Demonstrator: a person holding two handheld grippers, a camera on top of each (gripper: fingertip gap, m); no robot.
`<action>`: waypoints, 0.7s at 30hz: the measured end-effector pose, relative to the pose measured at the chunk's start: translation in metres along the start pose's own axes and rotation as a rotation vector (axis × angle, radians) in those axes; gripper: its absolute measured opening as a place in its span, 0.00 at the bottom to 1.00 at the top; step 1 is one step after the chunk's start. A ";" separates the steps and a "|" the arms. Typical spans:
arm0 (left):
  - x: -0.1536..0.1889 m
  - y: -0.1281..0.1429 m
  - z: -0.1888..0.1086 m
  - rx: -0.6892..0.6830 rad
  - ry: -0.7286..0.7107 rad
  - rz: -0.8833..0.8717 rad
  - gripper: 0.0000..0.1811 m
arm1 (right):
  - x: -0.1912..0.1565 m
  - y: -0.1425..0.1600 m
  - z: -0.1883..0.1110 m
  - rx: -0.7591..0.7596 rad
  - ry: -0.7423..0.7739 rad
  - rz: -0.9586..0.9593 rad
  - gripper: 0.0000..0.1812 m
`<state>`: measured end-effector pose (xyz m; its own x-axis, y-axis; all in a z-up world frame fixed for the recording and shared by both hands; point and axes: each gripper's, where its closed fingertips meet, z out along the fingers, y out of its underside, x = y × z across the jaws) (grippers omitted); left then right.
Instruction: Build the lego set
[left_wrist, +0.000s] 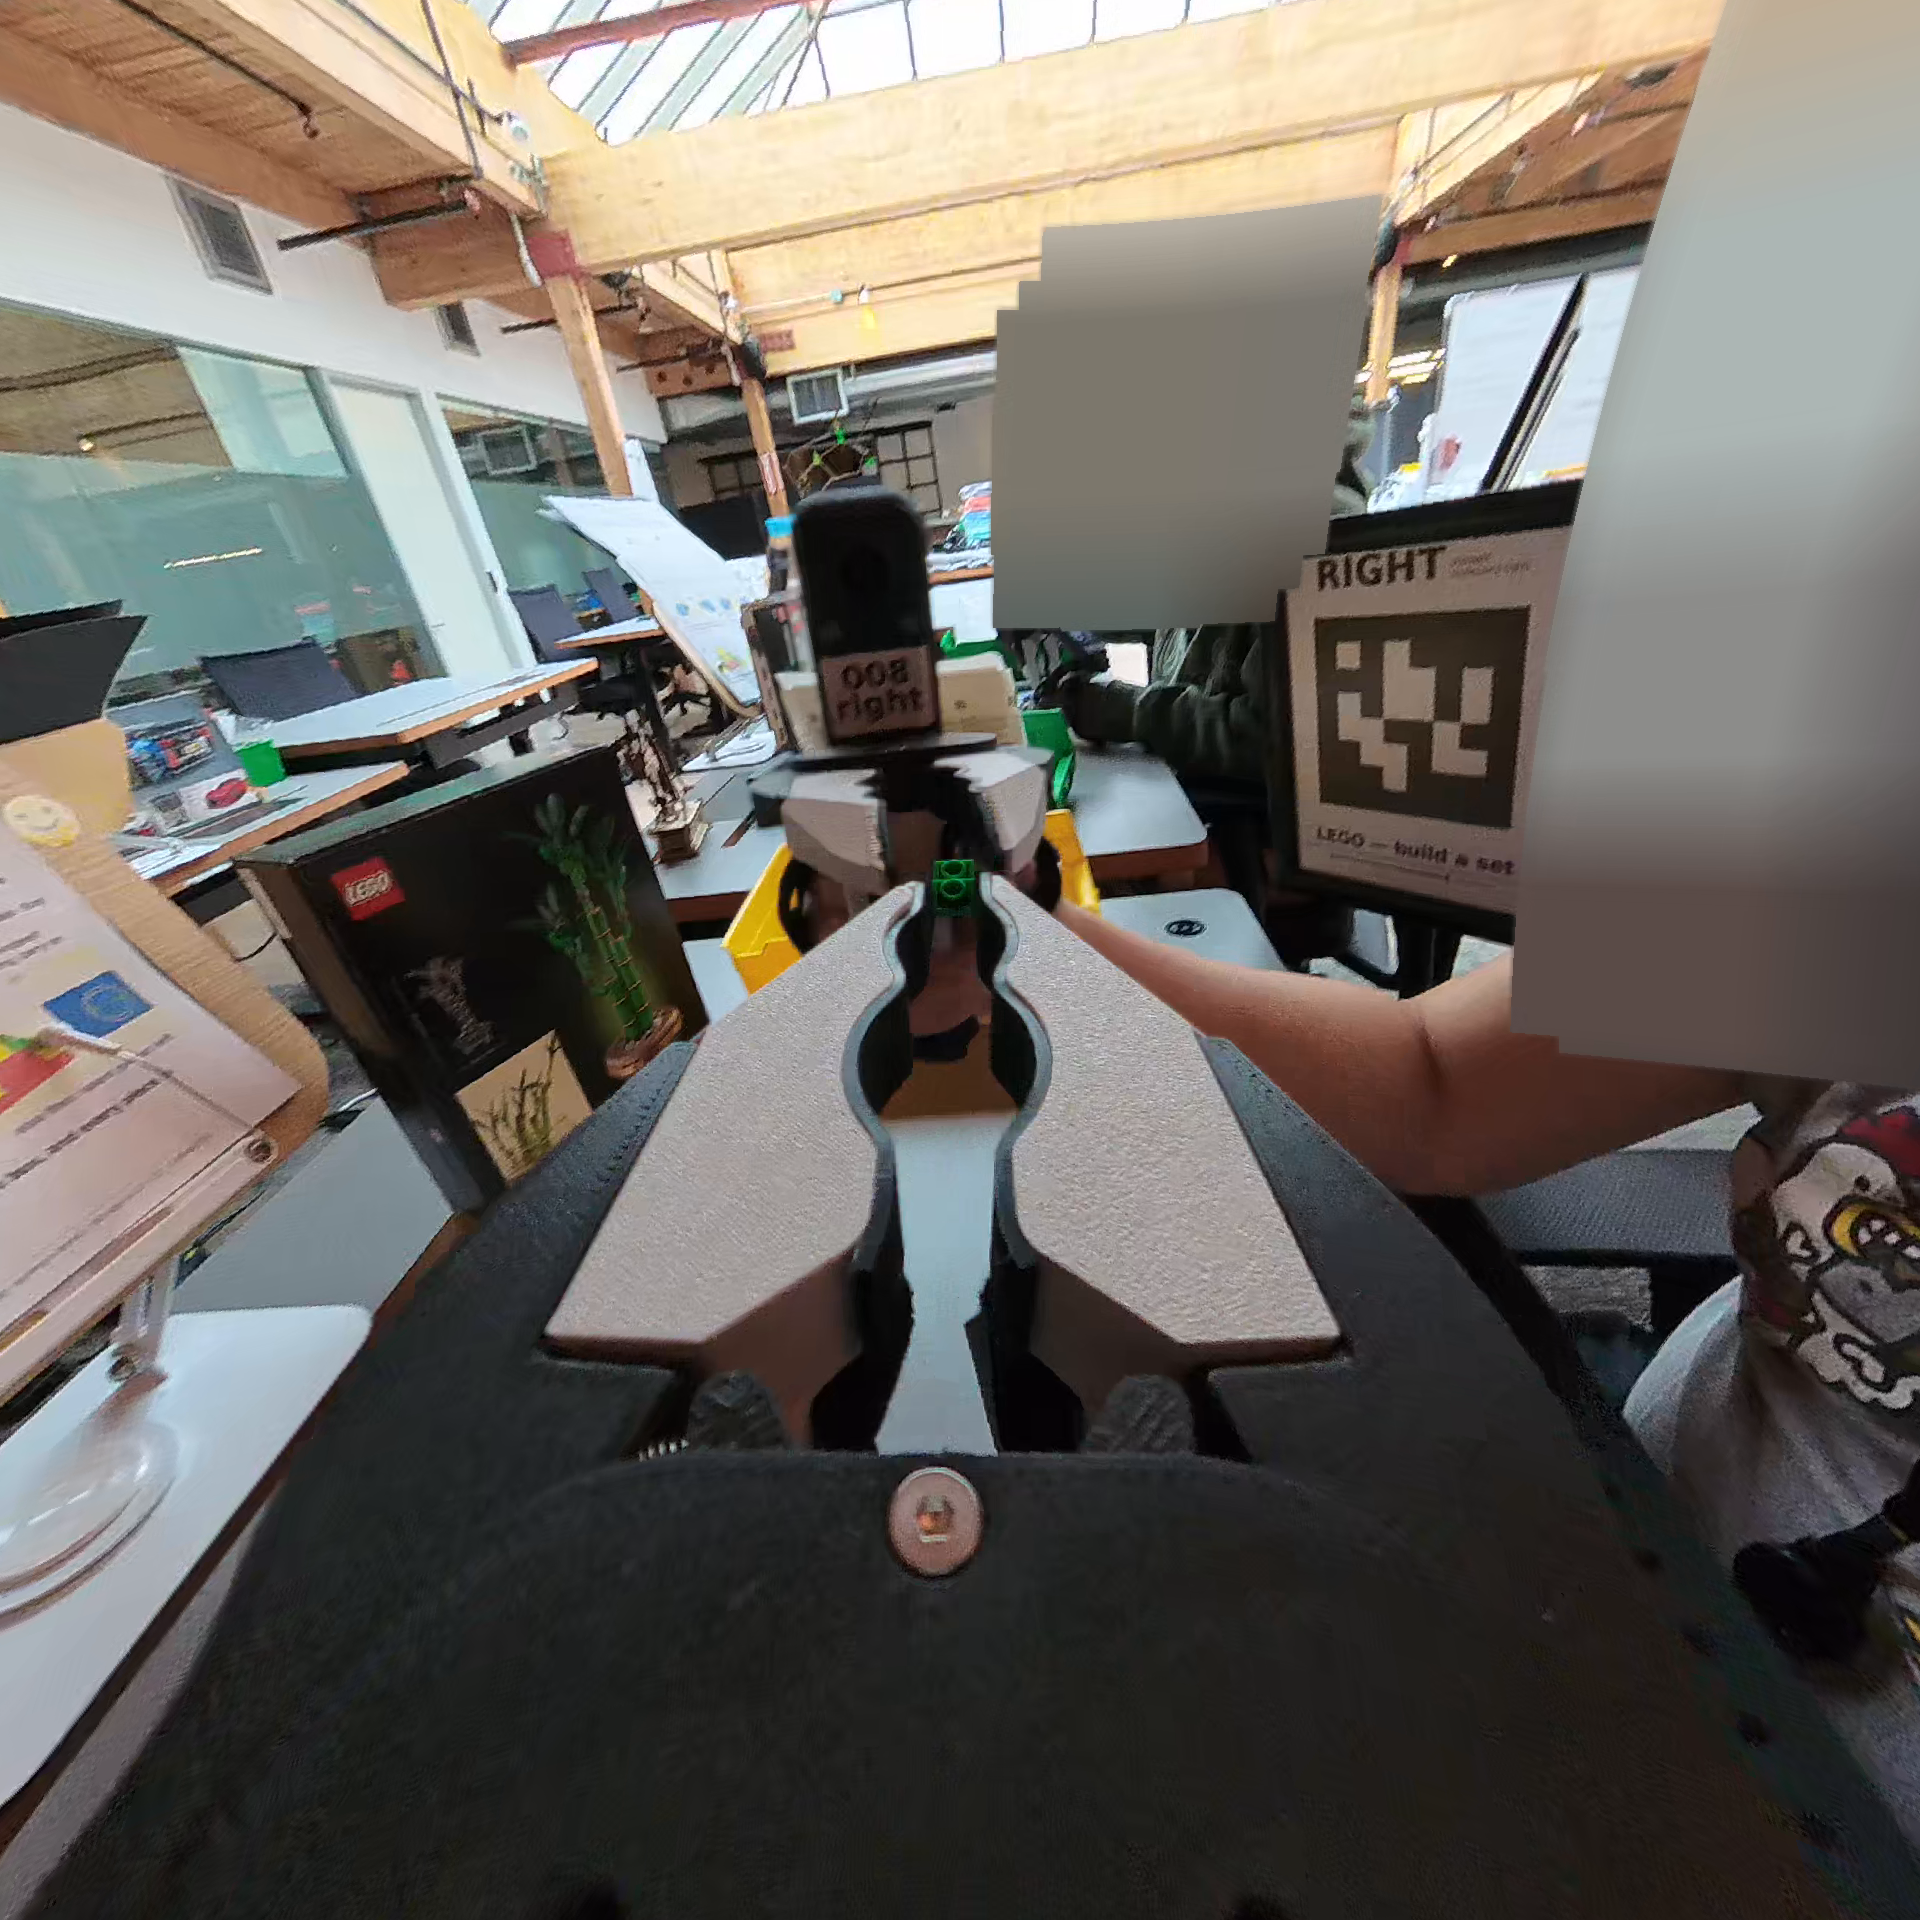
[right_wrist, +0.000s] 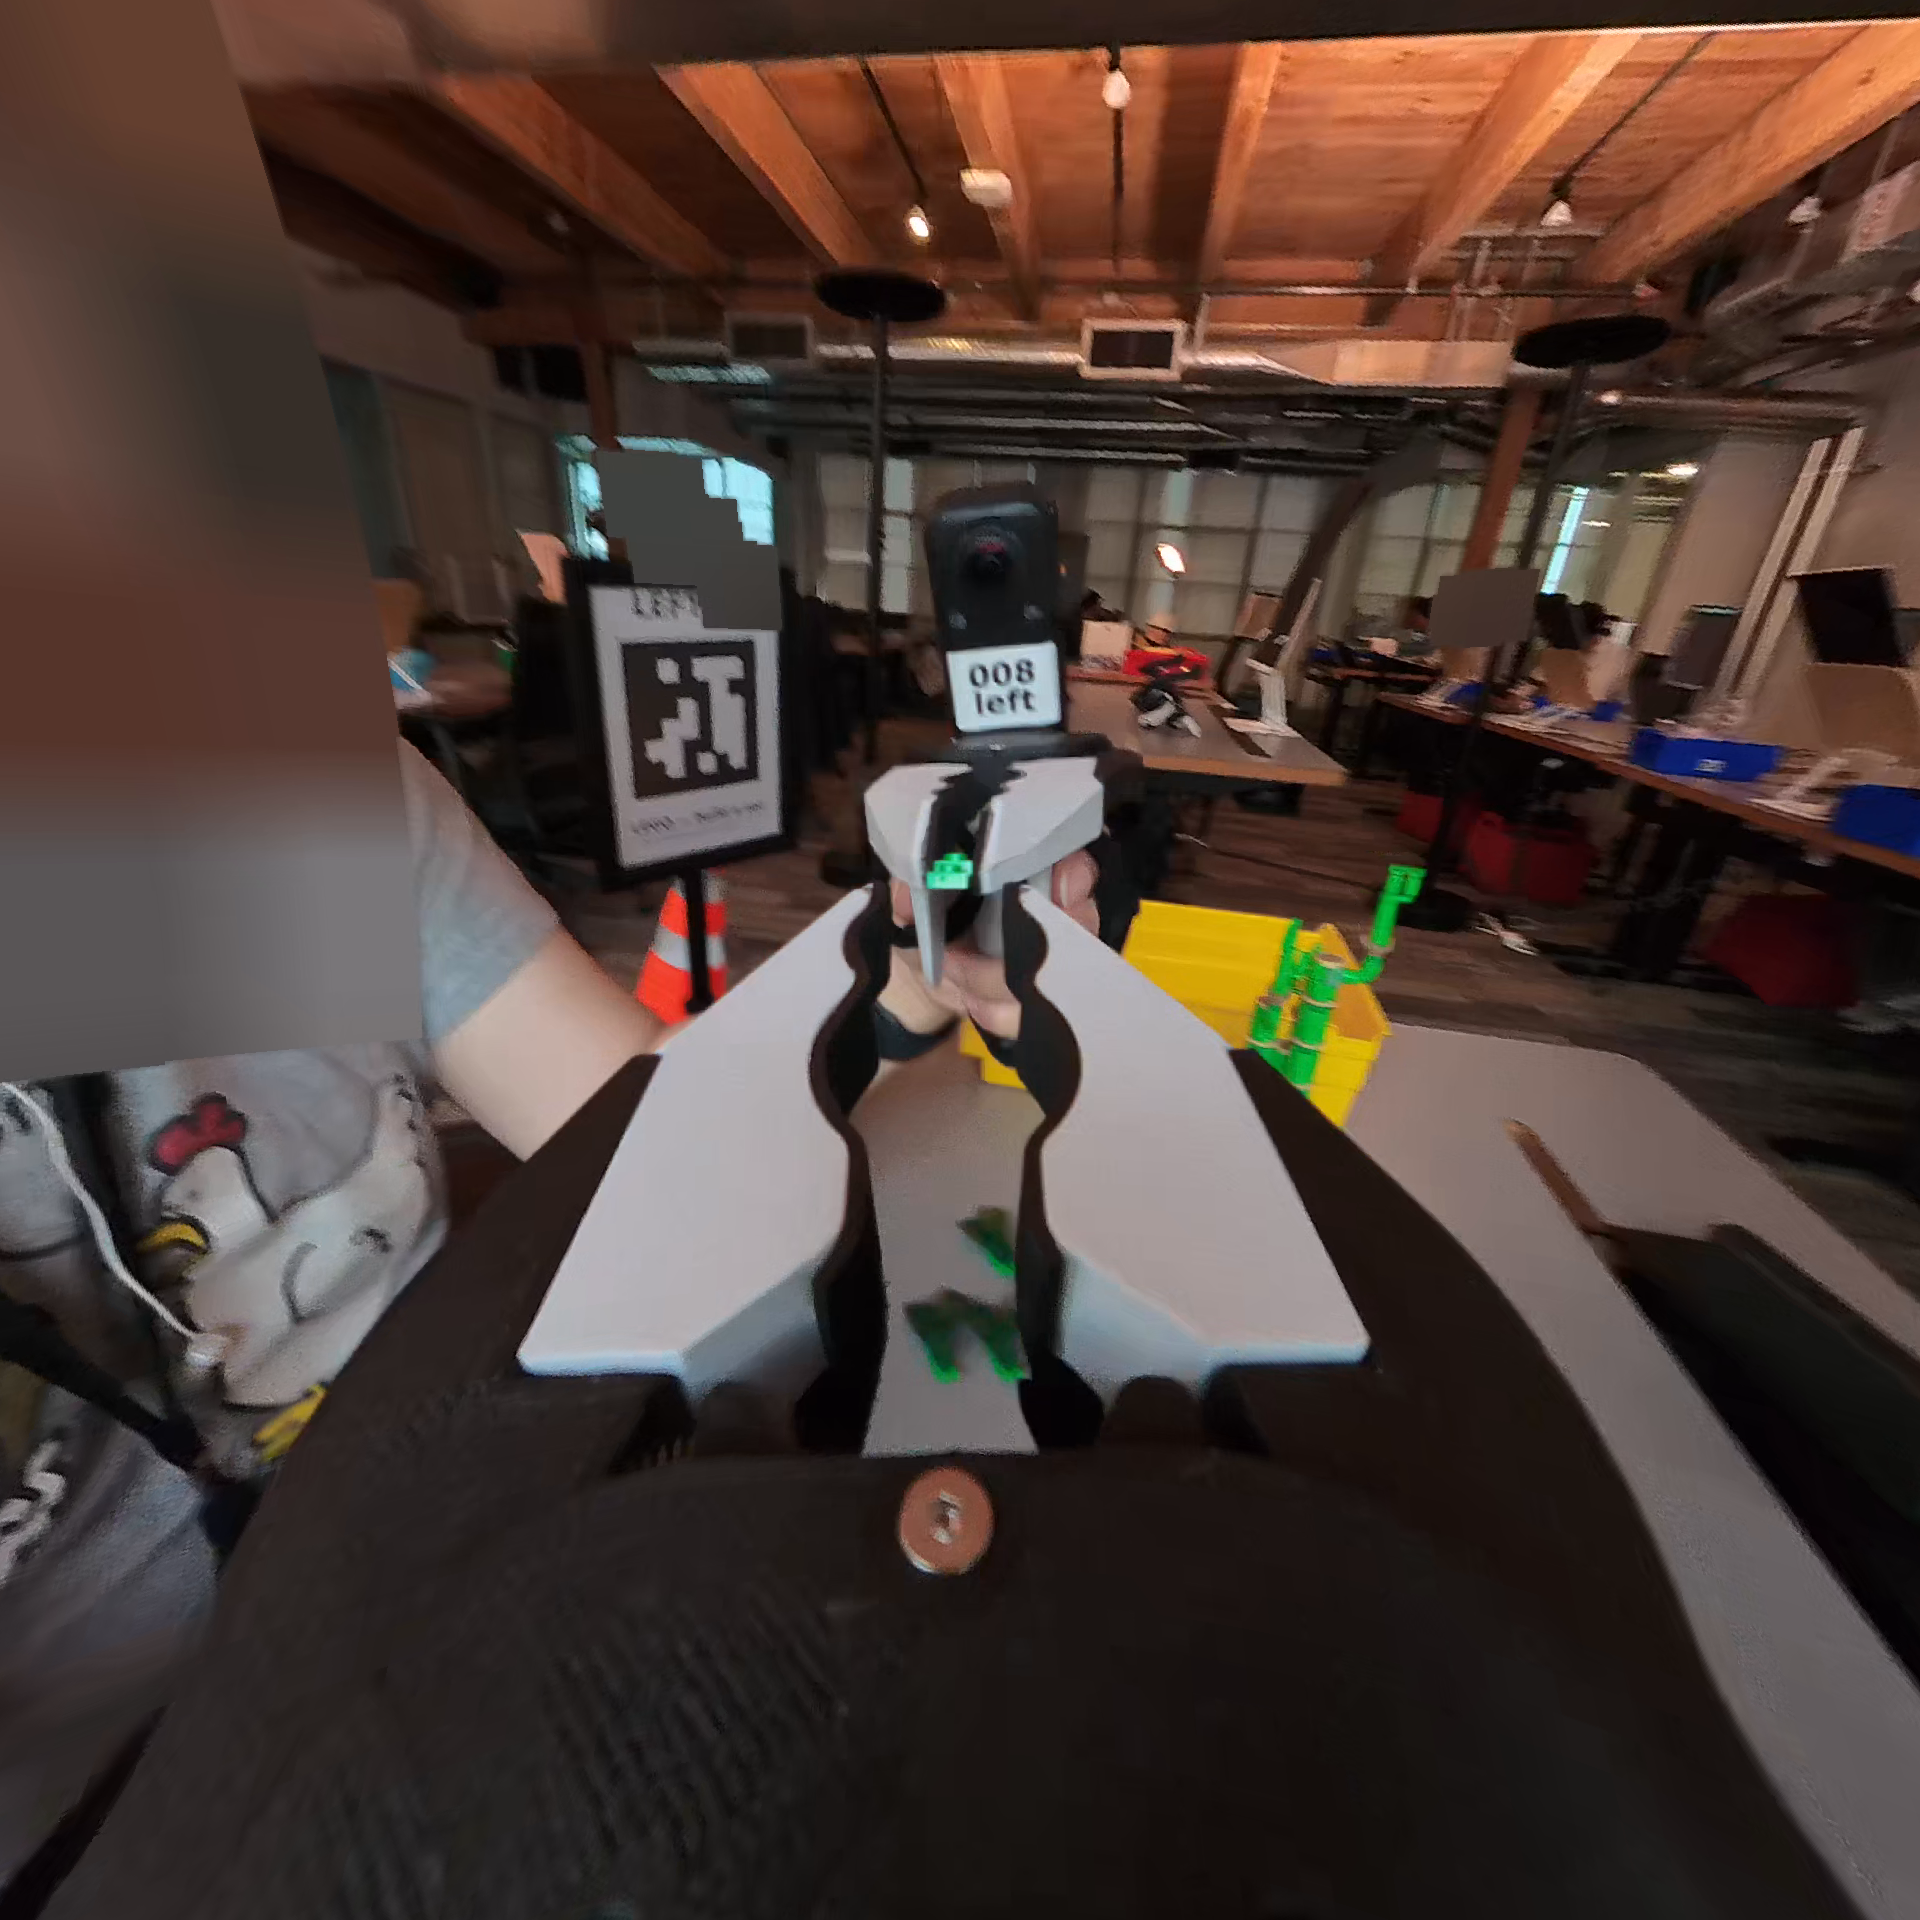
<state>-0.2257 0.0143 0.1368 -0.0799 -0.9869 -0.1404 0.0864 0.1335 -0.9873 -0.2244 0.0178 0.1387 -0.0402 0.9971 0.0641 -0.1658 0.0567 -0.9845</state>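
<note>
My left gripper (left_wrist: 954, 902) is shut on a small green lego piece (left_wrist: 954, 885) at its fingertips and holds it up in the air. My right gripper (right_wrist: 945, 906) is open and empty, pointing straight at the left one, tips close together. In the right wrist view the green piece (right_wrist: 948, 871) shows pinched in the left gripper's grey fingers (right_wrist: 914, 831). A partly built green bamboo model (right_wrist: 1314, 987) stands by the yellow bin (right_wrist: 1205, 940). Loose green leaf pieces (right_wrist: 966, 1340) lie on the grey table (right_wrist: 1558, 1174) under my right gripper.
A black lego box (left_wrist: 468, 935) with a bamboo picture stands at the left. An instruction page on a stand (left_wrist: 104, 1091) is at the near left. Marker signs (left_wrist: 1413, 717) (right_wrist: 696, 727) stand behind. An orange cone (right_wrist: 675, 956) is on the floor. A person's arm (left_wrist: 1299, 1049) reaches across. My left and right fingertips are right by each other.
</note>
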 end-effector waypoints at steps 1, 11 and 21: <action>-0.004 0.001 -0.004 -0.024 -0.030 0.009 0.03 | 0.000 0.002 -0.001 -0.040 0.033 -0.045 0.12; -0.034 0.017 -0.046 -0.216 -0.222 -0.021 0.03 | 0.029 0.041 -0.048 -0.623 0.463 -0.378 0.17; -0.052 0.083 -0.025 -0.448 -0.219 -0.128 0.03 | 0.040 0.096 -0.052 -0.851 0.424 -0.294 0.12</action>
<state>-0.2391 0.0787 0.0605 0.1522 -0.9873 -0.0446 -0.3479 -0.0112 -0.9375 -0.1906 0.0655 0.0386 0.2723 0.8636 0.4243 0.6558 0.1561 -0.7386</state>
